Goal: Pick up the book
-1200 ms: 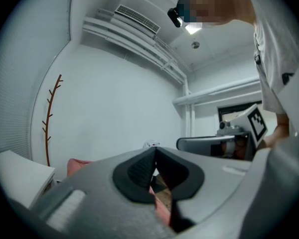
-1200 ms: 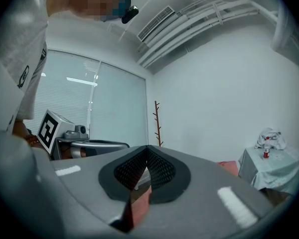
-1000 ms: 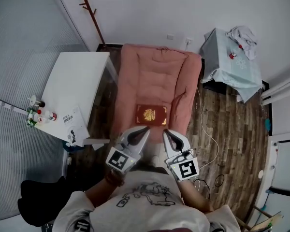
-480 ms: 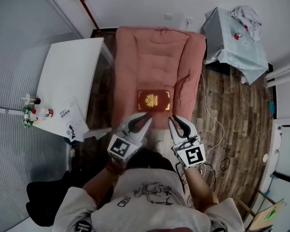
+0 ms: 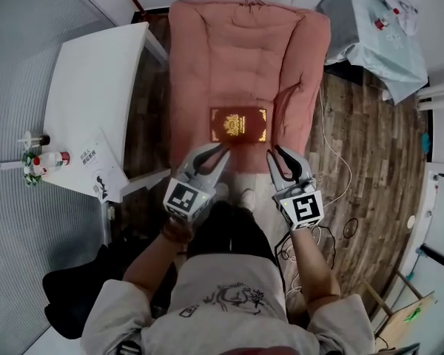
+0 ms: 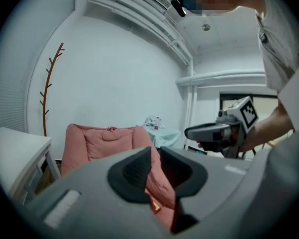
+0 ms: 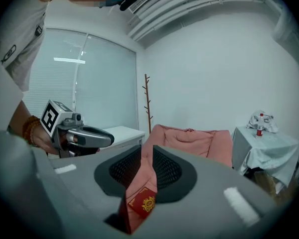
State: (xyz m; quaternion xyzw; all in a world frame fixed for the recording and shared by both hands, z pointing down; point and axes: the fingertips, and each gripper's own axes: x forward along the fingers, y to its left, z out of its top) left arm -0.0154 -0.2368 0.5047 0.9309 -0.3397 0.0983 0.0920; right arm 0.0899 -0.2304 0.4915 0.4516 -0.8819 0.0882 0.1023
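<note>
On the pink lounger (image 5: 244, 58) the book (image 5: 239, 125) sits nearer since my left hand-held gripper (image 5: 216, 154) and right hand-held gripper (image 5: 276, 155) dropped, empty jaws just parting for the grab.

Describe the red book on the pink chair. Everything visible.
The book is closed, with a dark red, stiff-looking cover facing up. The cover carries a gold emblem at its centre and gold ornament towards the corners. It lies flat on the seat of the pink cushioned chair, near the seat's front edge. In the head view its long side runs left to right. Only the chair's cushion touches it. Spine and page edges cannot be made out.
</note>
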